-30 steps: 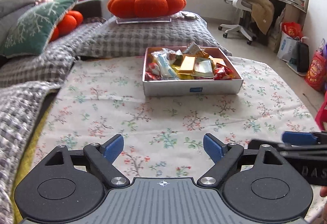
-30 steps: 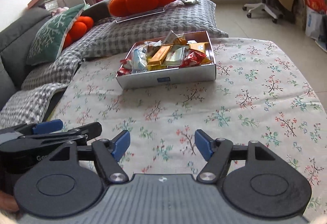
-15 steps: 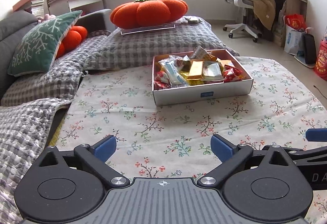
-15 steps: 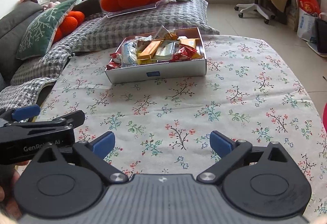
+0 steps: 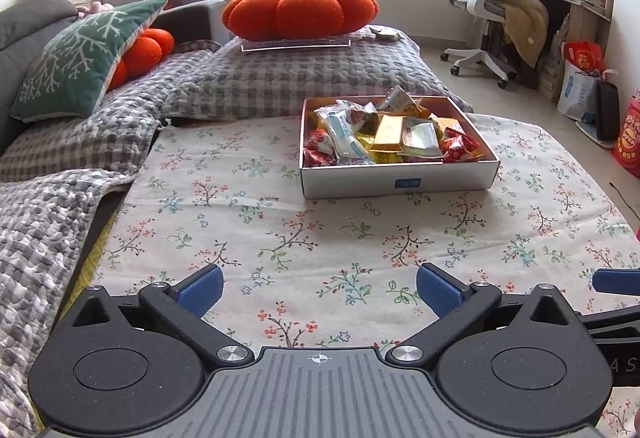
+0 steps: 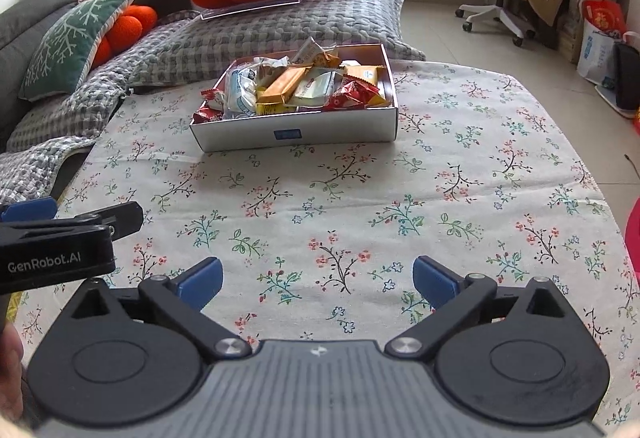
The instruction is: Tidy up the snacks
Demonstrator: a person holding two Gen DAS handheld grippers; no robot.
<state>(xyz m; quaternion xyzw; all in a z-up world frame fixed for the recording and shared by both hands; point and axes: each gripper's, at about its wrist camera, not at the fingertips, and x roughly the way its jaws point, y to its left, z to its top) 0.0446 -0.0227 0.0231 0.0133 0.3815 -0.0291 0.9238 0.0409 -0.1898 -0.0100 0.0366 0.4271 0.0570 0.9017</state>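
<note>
A white box (image 5: pixel 400 183) (image 6: pixel 340 128) full of wrapped snacks (image 5: pixel 386 132) (image 6: pixel 288 86) sits on a floral tablecloth, towards its far side. My left gripper (image 5: pixel 318 288) is open and empty, well short of the box, above the cloth. My right gripper (image 6: pixel 316 278) is open and empty too, also near the front of the cloth. Each gripper shows at the edge of the other's view: the right gripper's blue tip at the right edge (image 5: pixel 616 280), the left gripper at the left edge (image 6: pixel 60 238).
The floral cloth (image 5: pixel 280 222) covers a low table. Grey checked cushions (image 5: pixel 304 82), a green pillow (image 5: pixel 80 54) and an orange pumpkin cushion (image 5: pixel 300 14) lie behind and left. An office chair (image 5: pixel 492 18) and bags (image 5: pixel 580 78) stand on the floor at right.
Both grippers have pulled back and risen, so the box looks farther away. Both have opened wider.
</note>
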